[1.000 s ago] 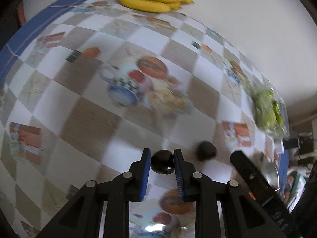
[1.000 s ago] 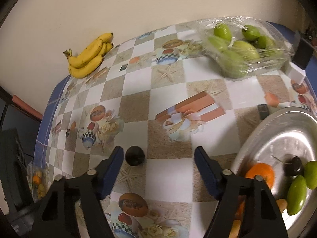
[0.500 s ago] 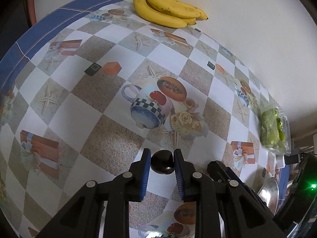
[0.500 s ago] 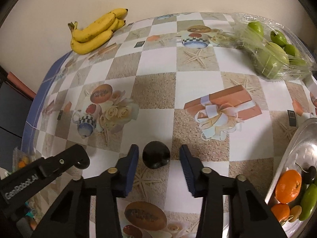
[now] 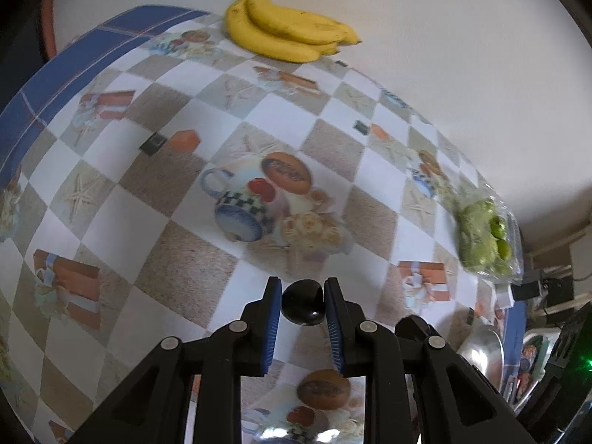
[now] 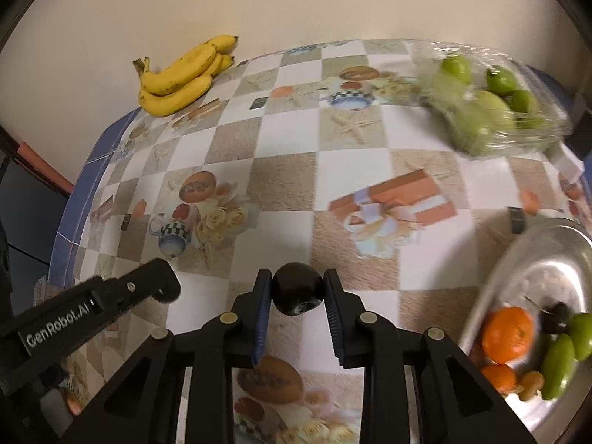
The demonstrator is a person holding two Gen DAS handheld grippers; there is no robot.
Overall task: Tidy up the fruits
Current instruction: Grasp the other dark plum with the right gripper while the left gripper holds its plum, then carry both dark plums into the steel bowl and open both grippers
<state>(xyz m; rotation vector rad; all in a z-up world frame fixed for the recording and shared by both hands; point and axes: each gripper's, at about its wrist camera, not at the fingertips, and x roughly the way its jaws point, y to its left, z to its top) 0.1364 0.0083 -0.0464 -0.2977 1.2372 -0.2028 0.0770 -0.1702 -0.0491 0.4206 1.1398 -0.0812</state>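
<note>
Jaws of both the left gripper (image 5: pixel 301 305) and right gripper (image 6: pixel 296 296) each clamp a round, glossy dark fruit (image 6: pixel 297 293).

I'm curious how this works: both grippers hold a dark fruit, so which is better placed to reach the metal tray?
Likely right. The right gripper, shut on its dark fruit, has the metal tray close on its right. The left gripper sees the tray farther off, beyond the right gripper.
</note>
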